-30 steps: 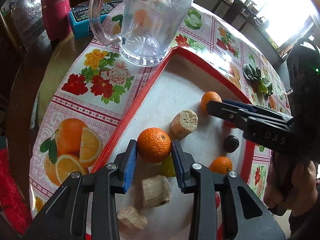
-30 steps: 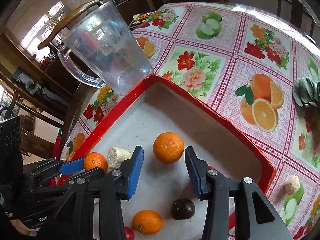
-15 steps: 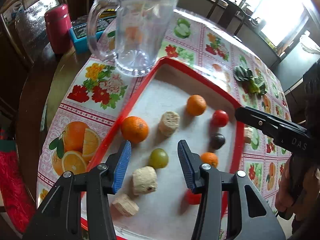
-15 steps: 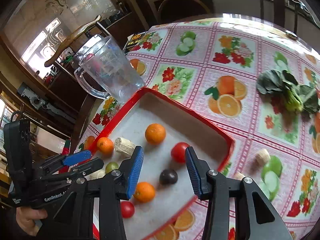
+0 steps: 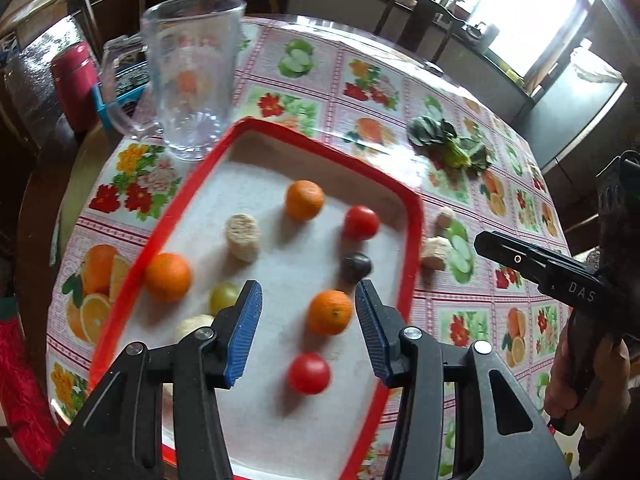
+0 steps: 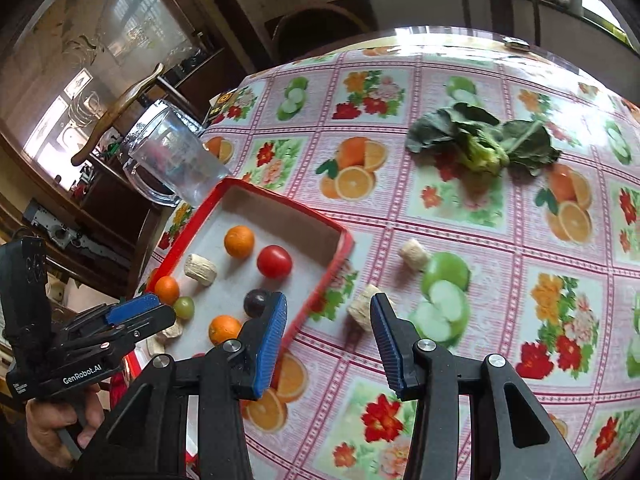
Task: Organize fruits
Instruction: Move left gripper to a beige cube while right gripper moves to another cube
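Observation:
A red tray (image 5: 412, 240) (image 6: 344, 240) on the flowered tablecloth holds three oranges (image 5: 305, 199) (image 5: 167, 277) (image 5: 330, 312), two tomatoes (image 5: 361, 222) (image 5: 309, 373), a dark plum (image 5: 356, 266), a green grape (image 5: 224, 295) and pale cut chunks (image 5: 242, 232). My left gripper (image 5: 308, 332) is open and empty, raised above the tray's near end. My right gripper (image 6: 328, 334) is open and empty, above the cloth just right of the tray. Two pale chunks (image 6: 414, 254) (image 6: 364, 308) lie on the cloth there.
A clear plastic jug (image 5: 192, 76) (image 6: 172, 160) stands by the tray's far left corner. Leafy greens (image 5: 448, 142) (image 6: 480, 140) lie further back on the table. A red flask (image 5: 74, 80) and a blue box (image 5: 120, 92) stand at the left table edge.
Both grippers have pulled back and up from the tray. The left one has let go of the orange, which rests by the tray's left rim. The right one swung right over the cloth.

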Demonstrator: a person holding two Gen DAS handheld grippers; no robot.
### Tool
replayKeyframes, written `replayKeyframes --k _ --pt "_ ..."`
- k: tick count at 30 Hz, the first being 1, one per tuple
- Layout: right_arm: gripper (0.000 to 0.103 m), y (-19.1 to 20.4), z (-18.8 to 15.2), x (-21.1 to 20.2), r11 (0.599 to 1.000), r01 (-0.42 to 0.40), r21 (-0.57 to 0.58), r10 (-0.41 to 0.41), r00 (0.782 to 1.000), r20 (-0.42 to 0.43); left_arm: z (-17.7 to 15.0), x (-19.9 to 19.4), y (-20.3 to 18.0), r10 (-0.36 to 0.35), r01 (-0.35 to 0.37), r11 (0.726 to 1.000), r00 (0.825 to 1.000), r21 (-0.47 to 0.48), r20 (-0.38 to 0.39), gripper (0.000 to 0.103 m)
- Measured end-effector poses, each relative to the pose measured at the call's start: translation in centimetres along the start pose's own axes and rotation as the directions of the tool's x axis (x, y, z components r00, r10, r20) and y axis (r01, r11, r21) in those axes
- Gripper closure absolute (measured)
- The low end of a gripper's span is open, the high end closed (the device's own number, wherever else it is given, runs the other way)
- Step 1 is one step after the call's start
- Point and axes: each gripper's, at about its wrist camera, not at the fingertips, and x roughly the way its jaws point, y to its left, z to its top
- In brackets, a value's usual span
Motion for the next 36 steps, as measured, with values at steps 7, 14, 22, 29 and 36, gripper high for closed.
replayKeyframes --k 7,14,22,29,36 --pt "0.058 -2.3 -0.9 -1.6 0.999 0.021 0.025 -0.021 1.0 0.015 -0.5 0.0 -2.9 -0.02 0.02 0.999 1.0 0.036 -0.005 0.056" --pt "0.058 -4.2 -1.6 -2.5 0.999 0.038 0.03 -0.039 0.999 0.016 -1.0 0.2 -5.8 -0.05 0.05 0.997 0.999 0.065 -0.008 0.056" --pt "0.058 -6.4 -1.2 -2.3 0.999 0.03 -0.023 -0.03 1.0 -0.002 -1.5 1.6 -9.6 -0.074 0.076 0.994 0.997 0.073 -0.023 0.056" --pt "0.058 -7.9 0.5 -1.1 0.991 -0.027 -0.13 0.021 0.999 -0.042 -2.0 3.6 -12.5 -0.065 0.066 0.998 0.997 0.02 -0.027 0.056" --pt "0.059 -8.5 2.3 1.3 0.964 -0.106 -0.245 0.079 0.99 -0.115 -1.9 6.4 -14.1 -0.038 0.036 0.998 0.999 -0.056 -0.027 0.056"
